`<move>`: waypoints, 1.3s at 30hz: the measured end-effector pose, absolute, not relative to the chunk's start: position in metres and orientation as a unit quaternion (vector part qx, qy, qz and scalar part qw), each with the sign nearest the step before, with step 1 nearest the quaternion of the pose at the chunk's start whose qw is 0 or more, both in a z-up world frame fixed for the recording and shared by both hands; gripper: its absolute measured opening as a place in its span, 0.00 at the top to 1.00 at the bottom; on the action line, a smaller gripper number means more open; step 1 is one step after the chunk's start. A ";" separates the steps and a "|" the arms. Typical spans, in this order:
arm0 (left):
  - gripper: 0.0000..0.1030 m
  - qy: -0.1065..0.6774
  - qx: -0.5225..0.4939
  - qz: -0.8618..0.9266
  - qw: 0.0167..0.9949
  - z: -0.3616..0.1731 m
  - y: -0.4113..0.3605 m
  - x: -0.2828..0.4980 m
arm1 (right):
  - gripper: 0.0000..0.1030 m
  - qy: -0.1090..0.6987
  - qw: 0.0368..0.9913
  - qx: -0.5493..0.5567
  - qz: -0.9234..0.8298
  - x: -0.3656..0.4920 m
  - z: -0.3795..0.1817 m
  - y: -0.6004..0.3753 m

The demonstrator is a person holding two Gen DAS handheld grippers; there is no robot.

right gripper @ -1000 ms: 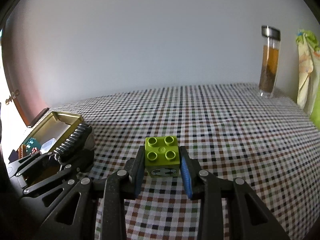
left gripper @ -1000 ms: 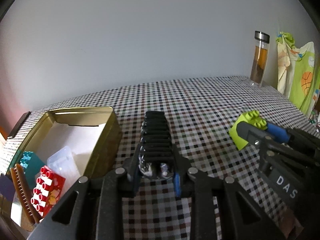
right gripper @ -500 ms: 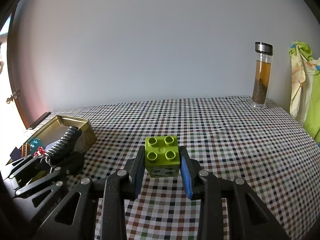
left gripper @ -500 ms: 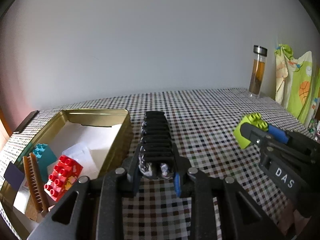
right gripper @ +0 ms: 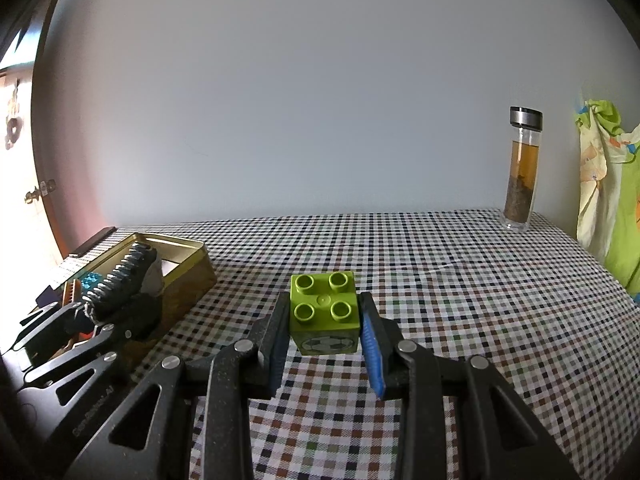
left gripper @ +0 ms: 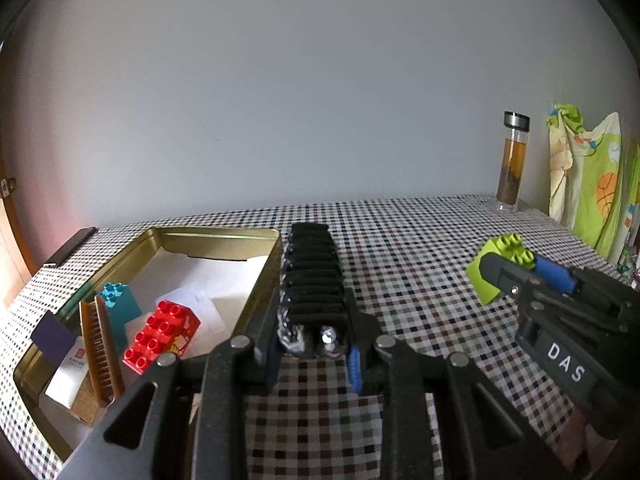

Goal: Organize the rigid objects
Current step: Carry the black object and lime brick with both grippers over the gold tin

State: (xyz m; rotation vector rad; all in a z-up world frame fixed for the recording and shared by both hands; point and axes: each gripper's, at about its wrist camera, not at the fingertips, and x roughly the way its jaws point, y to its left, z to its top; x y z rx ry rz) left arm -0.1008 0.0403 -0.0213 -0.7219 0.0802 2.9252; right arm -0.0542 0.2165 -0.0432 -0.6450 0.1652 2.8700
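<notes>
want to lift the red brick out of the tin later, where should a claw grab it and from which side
Probably from above, pads on the two long smooth sides of the red brick. It lies in the gold tin with studs facing up, and the brown comb lies close on its left, so lower the claw carefully.

Right claw [right gripper: 325,332] clamps green brick [right gripper: 323,312] above checkered cloth [right gripper: 460,280]; gold tin [right gripper: 188,276] left.

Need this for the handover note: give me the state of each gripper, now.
Left gripper: closed on the black ribbed clip.
Right gripper: closed on the lime green brick.
</notes>
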 end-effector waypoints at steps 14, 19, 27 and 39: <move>0.76 0.026 -0.209 0.976 0.058 -0.017 0.027 -0.075 | 0.66 0.028 0.077 -0.180 0.980 -0.033 -0.037 0.178; 0.76 0.019 -0.204 0.977 0.054 -0.016 0.020 -0.070 | 0.66 0.027 0.071 -0.170 0.982 -0.031 -0.037 0.169; 0.76 0.012 -0.187 0.982 0.037 -0.014 0.007 -0.058 | 0.66 0.023 0.057 -0.163 0.985 -0.030 -0.036 0.152; 0.76 0.003 -0.168 0.985 0.024 -0.011 -0.012 -0.049 | 0.66 0.031 0.043 -0.160 0.986 -0.033 -0.035 0.143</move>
